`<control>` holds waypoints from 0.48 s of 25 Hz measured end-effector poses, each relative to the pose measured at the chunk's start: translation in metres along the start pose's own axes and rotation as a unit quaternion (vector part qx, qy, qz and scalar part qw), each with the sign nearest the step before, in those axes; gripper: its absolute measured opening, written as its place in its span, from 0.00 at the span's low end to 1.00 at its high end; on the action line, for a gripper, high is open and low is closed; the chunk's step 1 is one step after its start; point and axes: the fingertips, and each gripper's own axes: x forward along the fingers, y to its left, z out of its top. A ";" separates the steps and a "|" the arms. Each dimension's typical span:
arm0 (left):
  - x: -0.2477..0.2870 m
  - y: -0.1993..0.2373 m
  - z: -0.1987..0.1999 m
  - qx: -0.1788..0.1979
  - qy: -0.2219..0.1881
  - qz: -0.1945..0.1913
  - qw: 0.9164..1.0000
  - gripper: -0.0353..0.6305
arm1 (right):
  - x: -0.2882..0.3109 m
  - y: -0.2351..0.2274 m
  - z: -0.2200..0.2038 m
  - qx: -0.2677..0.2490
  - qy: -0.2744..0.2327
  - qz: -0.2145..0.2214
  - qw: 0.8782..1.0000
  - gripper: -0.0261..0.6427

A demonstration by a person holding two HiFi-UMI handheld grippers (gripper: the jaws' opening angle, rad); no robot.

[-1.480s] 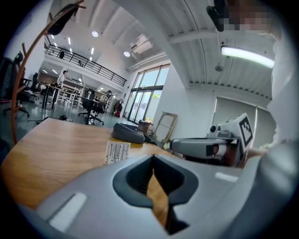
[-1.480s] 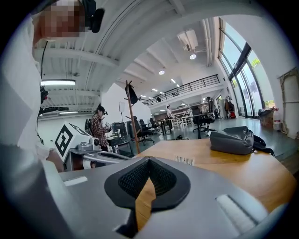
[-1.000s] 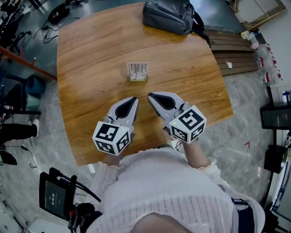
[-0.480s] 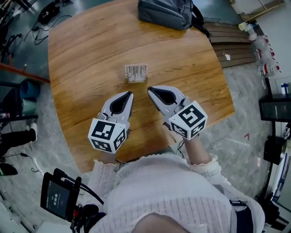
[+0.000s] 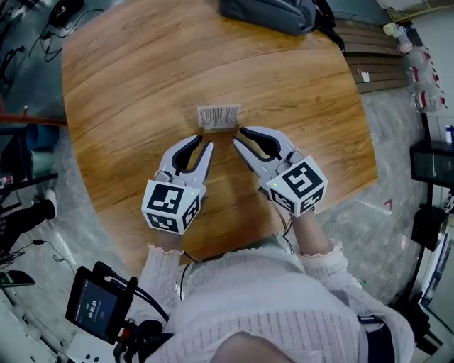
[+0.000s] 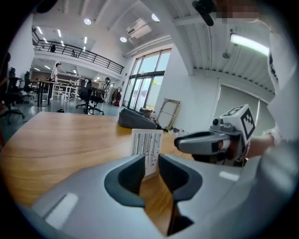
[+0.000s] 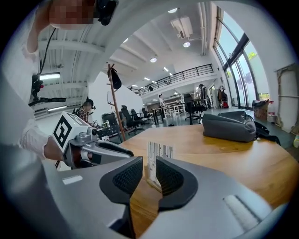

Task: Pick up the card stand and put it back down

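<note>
both grippers have come forward across the table (image 5: 120, 78) to the card stand (image 5: 218, 117), which stands upright on the wood near the table's middle, just ahead of their tips. the left gripper (image 5: 203, 144) sits at its near left, the right gripper (image 5: 240, 136) at its near right. each pair of jaws has just been opening to a narrow gap and grips nothing; the stand shows beyond the gap. a grey bag (image 5: 273, 13) lies at the far edge.
</note>
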 end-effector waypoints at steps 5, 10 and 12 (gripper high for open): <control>0.007 0.011 -0.021 -0.007 0.024 0.003 1.000 0.32 | 0.012 -0.009 -0.020 0.011 0.018 -0.001 1.000 0.28; 0.015 0.009 -0.026 -0.001 0.044 -0.001 0.999 0.36 | 0.016 -0.016 -0.029 0.016 0.038 -0.002 0.999 0.31; 0.021 0.014 -0.030 0.005 0.050 -0.002 0.999 0.38 | 0.024 -0.020 -0.036 0.015 0.047 -0.006 0.999 0.33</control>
